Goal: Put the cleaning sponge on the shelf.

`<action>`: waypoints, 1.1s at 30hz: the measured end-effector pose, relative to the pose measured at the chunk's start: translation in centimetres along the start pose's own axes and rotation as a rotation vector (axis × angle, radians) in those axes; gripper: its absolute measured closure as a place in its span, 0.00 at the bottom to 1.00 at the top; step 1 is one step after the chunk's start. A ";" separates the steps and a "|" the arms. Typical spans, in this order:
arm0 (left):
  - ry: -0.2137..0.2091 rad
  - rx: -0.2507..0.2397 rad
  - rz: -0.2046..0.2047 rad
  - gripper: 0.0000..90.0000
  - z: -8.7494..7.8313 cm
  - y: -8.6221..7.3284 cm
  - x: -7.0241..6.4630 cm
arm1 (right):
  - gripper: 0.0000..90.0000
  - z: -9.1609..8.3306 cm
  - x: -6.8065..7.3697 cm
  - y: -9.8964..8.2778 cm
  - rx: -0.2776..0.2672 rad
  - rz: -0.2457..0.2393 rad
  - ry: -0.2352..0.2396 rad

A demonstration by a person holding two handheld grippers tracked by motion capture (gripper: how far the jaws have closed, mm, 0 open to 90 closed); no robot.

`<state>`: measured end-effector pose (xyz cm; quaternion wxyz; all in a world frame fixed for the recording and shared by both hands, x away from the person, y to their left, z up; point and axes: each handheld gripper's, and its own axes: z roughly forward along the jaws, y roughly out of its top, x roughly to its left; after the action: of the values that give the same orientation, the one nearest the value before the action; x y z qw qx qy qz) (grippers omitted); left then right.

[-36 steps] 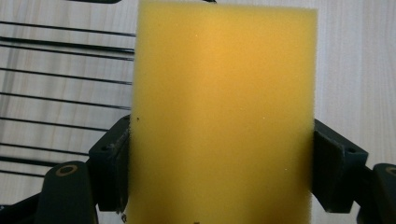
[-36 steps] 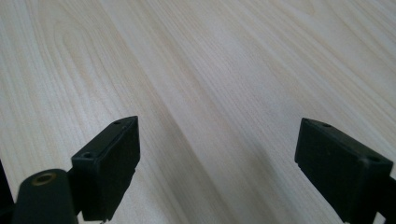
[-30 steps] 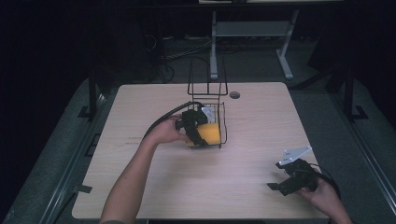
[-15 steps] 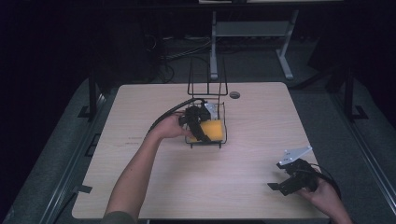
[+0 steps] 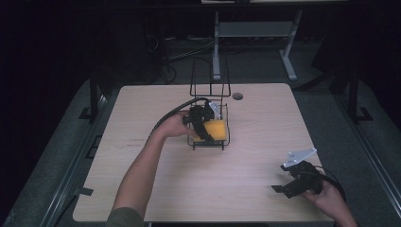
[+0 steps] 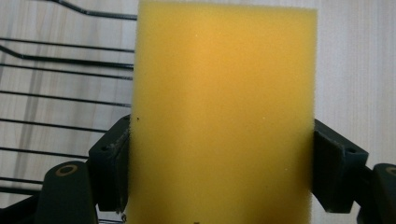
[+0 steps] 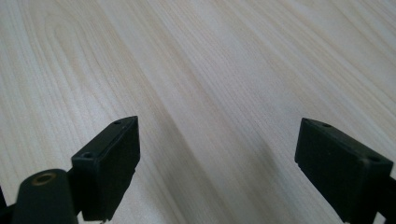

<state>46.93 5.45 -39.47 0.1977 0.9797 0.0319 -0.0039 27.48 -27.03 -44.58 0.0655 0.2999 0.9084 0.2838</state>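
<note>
Left gripper (image 5: 210, 124): clamps yellow sponge (image 6: 223, 112), now lowered into wire rack (image 5: 226, 124); placement near.
Right gripper (image 7: 217, 158): jaws apart, idle.

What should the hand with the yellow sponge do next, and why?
Probably lower it a little further and then open. The left gripper is clamped on the yellow sponge, which sits at the black wire basket; basket wires show beside it. The right gripper is open over bare table.
</note>
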 end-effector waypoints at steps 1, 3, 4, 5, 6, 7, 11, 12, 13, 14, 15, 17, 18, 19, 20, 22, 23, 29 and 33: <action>0.001 -0.003 -0.004 0.24 0.0 -0.1 0.1 | 0.15 0.0 0.0 0.0 0.000 -0.001 0.001; 0.003 -0.015 -0.013 0.24 0.0 -0.2 0.3 | 0.15 0.1 0.0 0.0 0.003 -0.001 0.001; 0.007 -0.022 -0.015 0.24 -0.1 -0.3 0.4 | 0.15 0.1 0.0 0.0 0.004 0.000 0.001; 0.010 -0.029 -0.015 0.24 0.0 -0.3 0.5 | 0.15 0.1 0.0 0.1 0.004 -0.003 0.001; 0.005 -0.031 -0.017 0.24 0.0 -0.4 0.6 | 0.15 0.2 0.0 0.1 0.005 -0.003 0.002; 0.007 -0.035 -0.021 0.24 0.0 -0.5 0.7 | 0.15 0.2 0.0 0.1 0.006 -0.002 0.002; 0.007 -0.040 -0.028 0.24 0.3 -0.7 1.2 | 0.15 0.2 0.0 0.1 0.009 0.001 0.003; 0.008 -0.035 -0.026 0.24 0.3 -0.7 1.3 | 0.15 0.2 0.0 0.1 0.009 0.000 0.002; 0.007 -0.035 -0.025 0.24 0.4 -0.7 1.3 | 0.15 0.2 -0.1 0.1 0.007 0.001 -0.001; 0.004 -0.034 -0.028 0.24 0.5 -0.8 1.4 | 0.15 0.2 -0.1 0.1 0.006 0.002 -0.001; 0.003 -0.034 -0.033 0.24 0.6 -0.8 1.4 | 0.15 0.2 -0.1 0.1 0.005 0.001 -0.002; 0.005 -0.042 -0.035 0.24 0.6 -0.8 1.5 | 0.15 0.2 -0.1 0.1 0.006 0.002 -0.002; 0.010 -0.044 -0.034 0.24 0.6 -0.9 1.6 | 0.15 0.2 -0.1 0.1 0.006 0.003 -0.002; 0.009 -0.046 -0.034 0.24 0.5 -0.9 1.6 | 0.15 0.2 -0.1 0.1 0.006 0.003 -0.002; 0.012 -0.045 -0.036 0.24 0.5 -0.9 1.7 | 0.15 0.2 -0.1 0.1 0.006 0.002 -0.002; 0.004 -0.043 -0.047 0.24 0.6 -1.0 1.7 | 0.15 0.2 -0.1 0.1 0.007 0.002 -0.001; 0.001 -0.038 -0.046 0.24 0.6 -1.0 1.8 | 0.15 0.2 0.0 0.1 0.008 0.001 -0.002; 0.001 -0.030 -0.055 0.24 0.8 -1.2 2.1 | 0.15 0.2 0.0 0.2 0.010 -0.005 -0.007; -0.001 -0.029 -0.058 0.24 0.9 -1.2 2.1 | 0.15 0.3 0.0 0.2 0.013 -0.009 -0.007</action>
<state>48.98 6.37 -40.80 0.2115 0.9755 0.0601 -0.0098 27.64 -26.71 -44.66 0.0682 0.2972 0.9113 0.2766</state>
